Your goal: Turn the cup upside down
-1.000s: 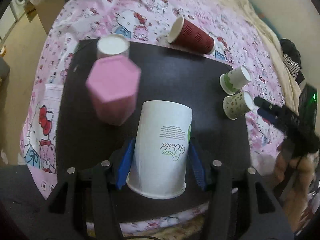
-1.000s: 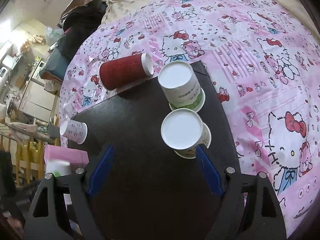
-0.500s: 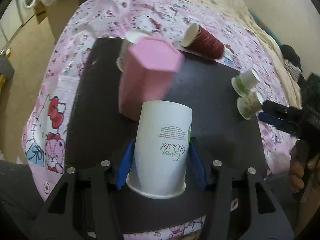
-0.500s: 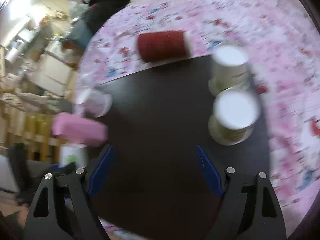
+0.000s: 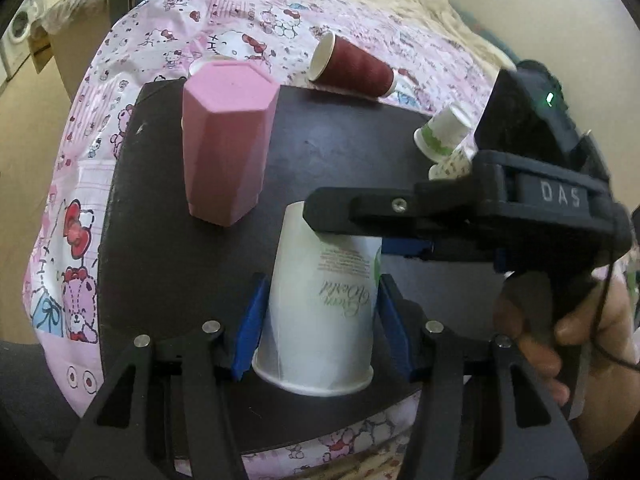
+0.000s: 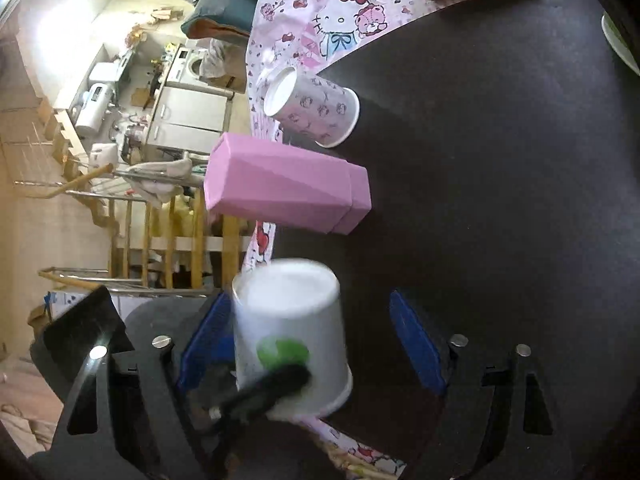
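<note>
white paper cup [image 5: 320,304] stands rim-down near the front edge of the black table [image 5: 328,140], base up. the left gripper [image 5: 318,320] is clamped on it, blue pads touching both sides. the right gripper [image 6: 312,340] straddles the same cup from the side, its pads spread wide and well clear of the wall. by my reading the flip is done, or this is a handover; next, one claw must let go without tipping the cup. counted across both views: one white cup in hand, one pink hexagonal box [image 5: 226,140], one red cup [image 5: 352,68] lying down, two small cups [image 5: 444,132] on their sides, one printed cup [image 6: 312,106].
</note>
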Demonstrator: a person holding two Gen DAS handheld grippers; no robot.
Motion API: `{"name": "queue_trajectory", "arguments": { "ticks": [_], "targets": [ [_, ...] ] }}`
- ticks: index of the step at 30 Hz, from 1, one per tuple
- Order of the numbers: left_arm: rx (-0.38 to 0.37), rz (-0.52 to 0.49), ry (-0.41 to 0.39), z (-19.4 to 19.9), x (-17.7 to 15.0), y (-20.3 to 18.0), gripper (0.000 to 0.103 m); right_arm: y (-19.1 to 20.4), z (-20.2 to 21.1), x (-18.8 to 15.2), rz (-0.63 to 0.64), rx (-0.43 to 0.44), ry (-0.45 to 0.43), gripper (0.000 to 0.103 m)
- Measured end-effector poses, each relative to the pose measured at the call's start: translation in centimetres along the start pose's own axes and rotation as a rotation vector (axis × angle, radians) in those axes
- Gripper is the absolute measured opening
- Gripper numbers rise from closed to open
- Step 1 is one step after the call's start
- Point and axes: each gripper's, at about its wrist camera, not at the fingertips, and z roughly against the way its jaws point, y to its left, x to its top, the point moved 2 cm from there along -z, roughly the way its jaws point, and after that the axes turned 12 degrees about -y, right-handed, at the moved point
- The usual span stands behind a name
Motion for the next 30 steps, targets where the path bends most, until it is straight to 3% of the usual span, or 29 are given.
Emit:
{"name": "queue_trajectory", "arguments": {
  "ticks": [2, 8, 14, 16, 20, 22, 24, 30],
  "targets": [
    [-0.014, 0.015, 0.016, -0.3, -0.2, 0.2, 0.051, 0.2, -0.1, 0.1, 0.017, 0.008, 0.000, 0.057],
    [-0.026, 0.010, 0.058, -1.0, -0.3, -0.1, 0.051, 2.1, 0.5, -0.7, 0.214, -0.043, -0.024, 0.056],
    [-0.009, 0.025, 0.101, -2.0, -0.5, 0.7, 0.053, 5.4, 0.0, -2.6, 0.533, -0.146, -0.050, 0.056],
    [-0.006, 0.025, 0.111, -2.1, -0.8, 0.7, 0.052, 5.6, -0.3, -2.9, 0.563, -0.157, -0.046, 0.056],
    [0.012, -0.032, 0.070, -1.2, -0.5, 0.1, 0.050, 4.5, -0.2, -2.3, 0.472, -0.127, -0.033, 0.058],
    [0.031, -0.018, 0.045, -0.6, 0.0, 0.7, 0.050, 3.9, 0.6, -1.8, 0.371, -0.064, -0.044, 0.061],
    [0.063, -0.014, 0.010, -0.1, 0.5, 1.4, 0.050, 3.2, 2.5, -0.9, 0.297, -0.025, -0.106, 0.065],
    [0.187, 0.055, -0.158, 2.2, 1.3, 4.7, 0.050, 1.2, 6.9, 0.4, 0.200, -0.051, -0.235, 0.068]
  ]
}}
